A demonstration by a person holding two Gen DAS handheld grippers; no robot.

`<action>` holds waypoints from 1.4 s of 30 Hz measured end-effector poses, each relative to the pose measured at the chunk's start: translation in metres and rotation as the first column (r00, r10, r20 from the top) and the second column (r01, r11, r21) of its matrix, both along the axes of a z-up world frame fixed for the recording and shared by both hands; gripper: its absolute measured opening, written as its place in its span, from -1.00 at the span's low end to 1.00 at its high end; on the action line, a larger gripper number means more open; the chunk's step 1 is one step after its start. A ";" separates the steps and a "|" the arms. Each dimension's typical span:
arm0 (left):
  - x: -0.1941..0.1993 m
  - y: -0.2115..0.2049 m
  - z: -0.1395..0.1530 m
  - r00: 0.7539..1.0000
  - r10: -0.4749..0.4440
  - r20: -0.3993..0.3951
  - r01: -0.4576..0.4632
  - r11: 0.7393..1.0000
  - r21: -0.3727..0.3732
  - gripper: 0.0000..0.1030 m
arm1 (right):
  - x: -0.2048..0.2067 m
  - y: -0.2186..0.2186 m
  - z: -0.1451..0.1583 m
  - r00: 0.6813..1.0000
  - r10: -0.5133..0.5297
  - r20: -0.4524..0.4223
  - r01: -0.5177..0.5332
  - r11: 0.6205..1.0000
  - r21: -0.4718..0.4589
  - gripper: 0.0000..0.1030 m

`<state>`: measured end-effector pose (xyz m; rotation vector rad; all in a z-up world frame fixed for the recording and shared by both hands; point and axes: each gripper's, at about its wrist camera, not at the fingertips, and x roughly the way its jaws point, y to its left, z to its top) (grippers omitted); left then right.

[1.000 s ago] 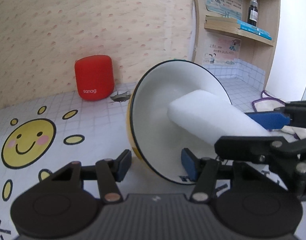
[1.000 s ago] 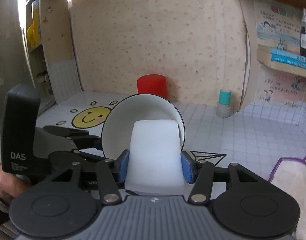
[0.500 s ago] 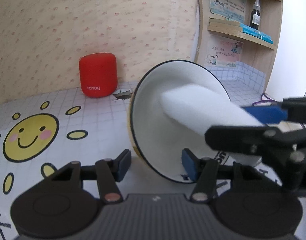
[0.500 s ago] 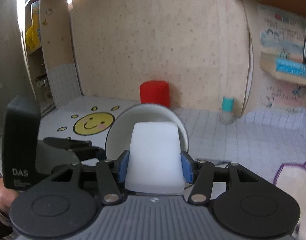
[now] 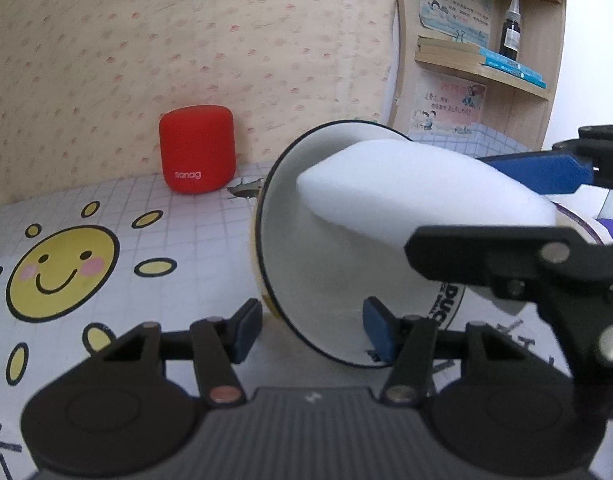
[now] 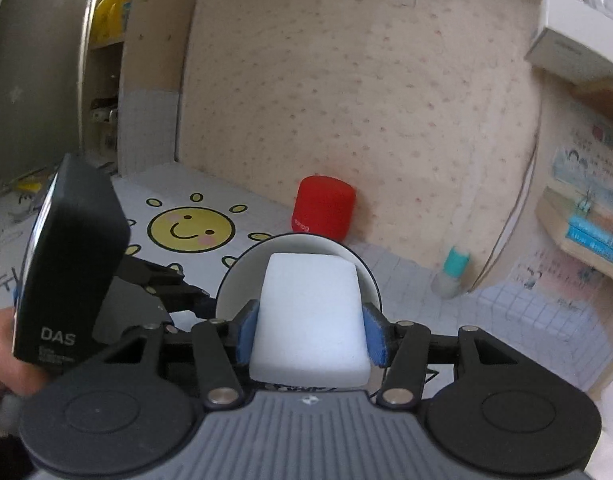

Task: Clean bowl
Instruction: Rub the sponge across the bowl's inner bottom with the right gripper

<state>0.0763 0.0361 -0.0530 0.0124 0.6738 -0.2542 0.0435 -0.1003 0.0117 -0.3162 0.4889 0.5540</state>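
Observation:
A bowl, white inside with a dark rim and a yellow outside, is held tipped on its side above the table, its opening turned to the right. My left gripper is shut on its lower rim. My right gripper is shut on a white sponge block. The sponge reaches in from the right and presses its far end against the upper inside of the bowl. In the right wrist view the left gripper's black body stands at the left, held by a hand.
A red cylindrical speaker stands by the back wall, behind the bowl. A yellow sun drawing covers the table's left part. A teal-capped bottle stands at the wall's right corner. Wooden shelves carry books and a dark bottle.
The sponge has slid from the lower middle of the bowl's inside up to its upper part, and the right gripper has risen with it. The bowl stays in the left gripper.

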 end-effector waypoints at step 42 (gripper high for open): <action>-0.007 0.019 0.000 0.995 0.095 -0.003 -0.095 0.995 -0.019 0.16 | -0.006 -0.012 0.006 0.998 -0.064 0.000 0.062 0.977 0.202 0.01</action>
